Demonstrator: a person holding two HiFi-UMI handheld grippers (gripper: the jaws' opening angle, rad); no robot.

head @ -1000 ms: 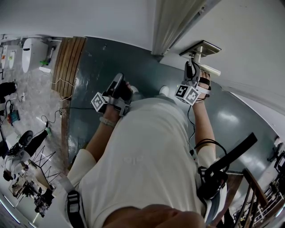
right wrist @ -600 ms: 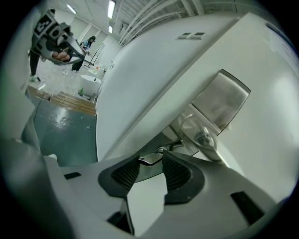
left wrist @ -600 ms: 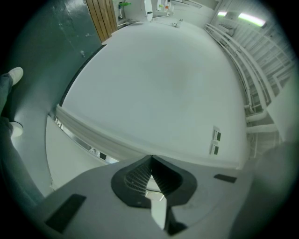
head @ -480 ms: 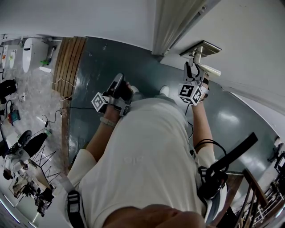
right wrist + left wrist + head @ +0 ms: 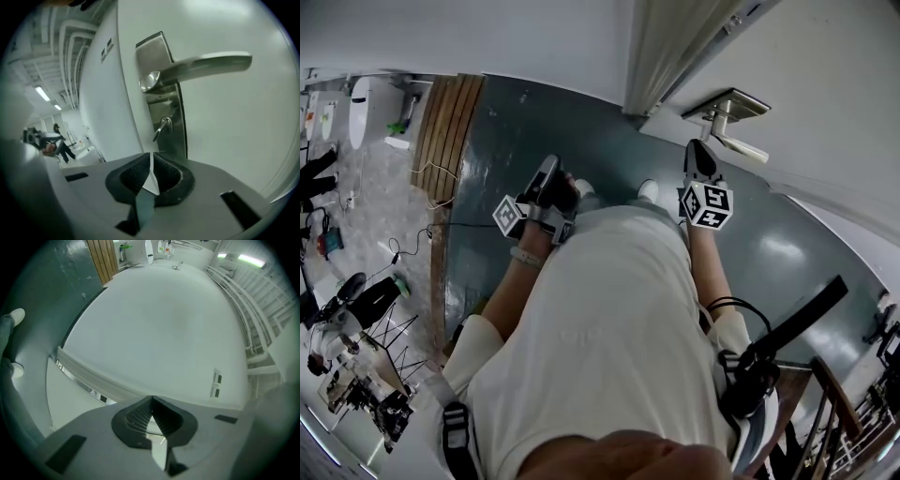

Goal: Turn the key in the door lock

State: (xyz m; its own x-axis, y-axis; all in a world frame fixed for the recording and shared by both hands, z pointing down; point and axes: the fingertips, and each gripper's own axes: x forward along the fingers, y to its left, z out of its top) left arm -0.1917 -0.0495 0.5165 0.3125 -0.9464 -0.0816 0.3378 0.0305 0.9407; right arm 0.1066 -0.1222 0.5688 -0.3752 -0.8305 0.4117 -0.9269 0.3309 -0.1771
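The silver lock plate with its lever handle is on the white door. A small key sticks out of the plate below the lever, its head tilted. My right gripper is just short of the key and below it, not touching it. Its jaws have just been closing and now stand shut with nothing between them. In the head view the right gripper is a little back from the handle. My left gripper is held level, away from the door. It is shut and empty.
The door frame runs up beside the lock. Below me are a dark green floor, a wooden panel and the person's shoes. A railing is at lower right. People stand far off.
My right gripper has drawn back and down from the lock plate, rolled over, and its jaws have closed with nothing in them. The left gripper has not moved.
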